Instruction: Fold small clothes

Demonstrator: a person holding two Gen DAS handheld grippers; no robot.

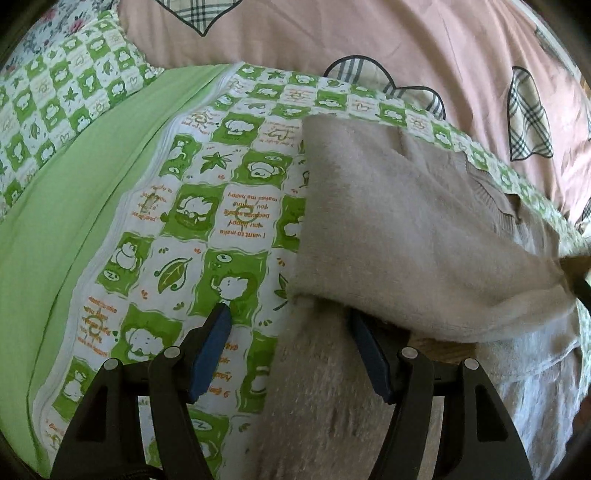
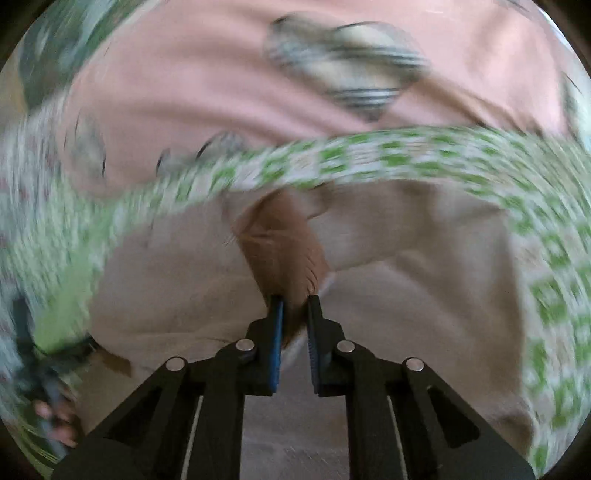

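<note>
Fingers of the left gripper (image 1: 290, 321) stood spread around beige garment (image 1: 406, 229) fabric; the right gripper (image 2: 295, 297) pinched its brown cuff (image 2: 284, 254).

I see a bed: green-and-white checked cartoon quilt (image 1: 207, 206) with plain green border (image 1: 74, 206), matching pillow (image 1: 62, 81), pink duvet (image 1: 332, 33) with plaid hearts behind.

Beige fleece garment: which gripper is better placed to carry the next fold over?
Right, probably. The right gripper is already shut on the beige fleece garment at its brown ribbed edge. The left gripper stands open, with fleece between its fingers but nothing clamped.
</note>
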